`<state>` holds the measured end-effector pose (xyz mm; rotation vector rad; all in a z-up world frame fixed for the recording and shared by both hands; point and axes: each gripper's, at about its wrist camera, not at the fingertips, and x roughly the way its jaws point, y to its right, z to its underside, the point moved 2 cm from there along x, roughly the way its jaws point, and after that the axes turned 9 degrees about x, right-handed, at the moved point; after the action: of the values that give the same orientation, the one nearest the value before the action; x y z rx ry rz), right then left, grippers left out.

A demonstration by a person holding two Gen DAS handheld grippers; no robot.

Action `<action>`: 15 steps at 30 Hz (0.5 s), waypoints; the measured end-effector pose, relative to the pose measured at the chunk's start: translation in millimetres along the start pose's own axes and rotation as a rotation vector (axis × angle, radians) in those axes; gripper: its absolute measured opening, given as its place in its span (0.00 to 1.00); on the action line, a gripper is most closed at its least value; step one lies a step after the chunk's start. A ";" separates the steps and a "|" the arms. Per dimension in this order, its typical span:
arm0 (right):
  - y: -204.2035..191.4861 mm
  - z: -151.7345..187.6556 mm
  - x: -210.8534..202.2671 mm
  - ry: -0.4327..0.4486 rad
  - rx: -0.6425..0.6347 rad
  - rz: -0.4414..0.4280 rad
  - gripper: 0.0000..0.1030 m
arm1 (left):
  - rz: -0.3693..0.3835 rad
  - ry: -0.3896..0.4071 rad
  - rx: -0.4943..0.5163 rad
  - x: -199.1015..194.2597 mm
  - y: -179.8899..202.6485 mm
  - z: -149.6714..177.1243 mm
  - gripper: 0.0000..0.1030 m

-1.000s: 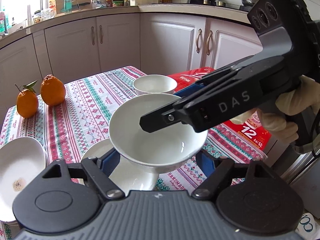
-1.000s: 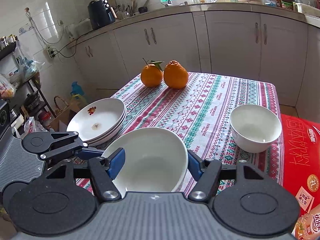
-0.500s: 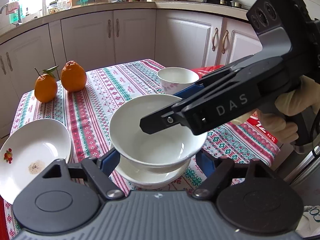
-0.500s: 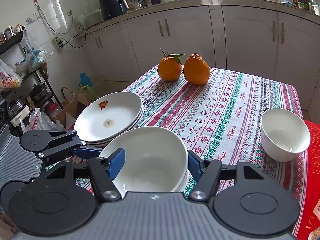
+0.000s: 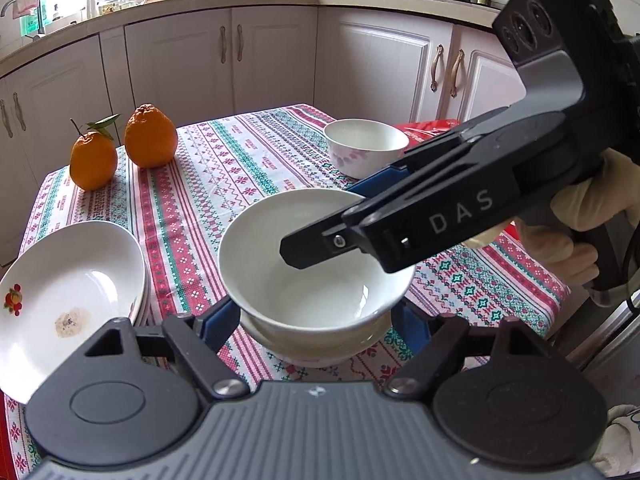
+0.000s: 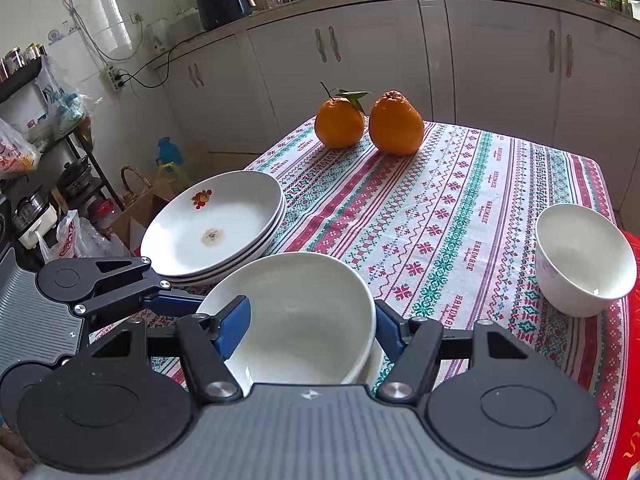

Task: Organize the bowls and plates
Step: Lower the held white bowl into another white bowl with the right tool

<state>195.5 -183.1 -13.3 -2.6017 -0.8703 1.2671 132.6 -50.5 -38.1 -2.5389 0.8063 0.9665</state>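
we nest the white bowl (image 5: 316, 276) into the bowl beneath, beside the plate stack (image 6: 216, 226); our right gripper (image 6: 310, 322) pinches its rim for steadiness; our left gripper (image 5: 316, 320) straddles it, grip unclear.

A bowl (image 6: 296, 312) sits nested in another at the table's (image 6: 460, 200) near edge. Left of it, just beside, lies a stack of plates (image 6: 212, 228). Two oranges (image 6: 368, 124) stand at the far side; a smaller bowl (image 6: 584, 260) stands well to the right.

Both tongs (image 5: 316, 322) flank a white bowl (image 5: 316, 276) stacked on another.
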 end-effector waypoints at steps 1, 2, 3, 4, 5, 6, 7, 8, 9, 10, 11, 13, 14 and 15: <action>0.2 0.4 0.3 0.000 -0.001 0.001 0.69 | 0.000 0.000 0.002 0.0 -0.1 -0.1 0.80; 0.2 0.2 0.5 -0.001 -0.001 0.002 0.69 | 0.000 -0.001 0.004 0.3 -0.5 -0.6 0.80; 0.6 0.0 1.2 -0.002 0.000 0.001 0.69 | 0.000 -0.001 0.006 0.3 -0.3 -0.7 0.80; 1.1 0.1 1.4 -0.003 0.001 0.001 0.69 | 0.000 -0.002 0.008 1.0 -1.0 -0.9 0.80; 1.6 0.2 1.6 -0.002 0.002 0.000 0.69 | 0.001 -0.003 0.009 1.4 -1.3 -0.8 0.80; 1.8 0.4 1.7 -0.003 0.003 -0.001 0.69 | 0.001 -0.006 0.009 2.1 -1.7 -0.8 0.80; 2.0 0.6 1.8 -0.003 0.004 -0.002 0.69 | 0.002 -0.008 0.010 2.5 -1.6 -0.7 0.80; 2.2 1.1 2.2 -0.003 0.002 -0.001 0.69 | 0.000 -0.008 0.011 2.8 -1.2 -0.4 0.80; 2.1 1.4 2.6 -0.004 0.000 0.000 0.69 | -0.002 -0.009 0.015 2.9 -0.5 -0.6 0.80; 2.1 1.7 2.8 -0.005 -0.002 0.001 0.69 | -0.002 -0.010 0.017 3.0 -0.3 -0.8 0.80; 2.3 2.2 2.4 -0.005 -0.002 0.003 0.69 | -0.002 -0.010 0.018 2.9 0.1 -0.8 0.80; 2.7 2.2 3.4 -0.007 -0.004 0.006 0.69 | -0.003 -0.011 0.021 3.1 0.7 -0.8 0.80; 2.9 2.3 3.6 -0.006 -0.003 0.006 0.69 | -0.005 -0.011 0.022 3.2 1.0 -0.9 0.80; 3.1 2.6 3.7 -0.005 -0.002 0.006 0.69 | -0.006 -0.011 0.024 3.6 1.1 -0.8 0.81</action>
<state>196.7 -184.0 -18.5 -2.6060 -0.8659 1.2760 134.6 -53.2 -40.1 -2.5118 0.8012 0.9626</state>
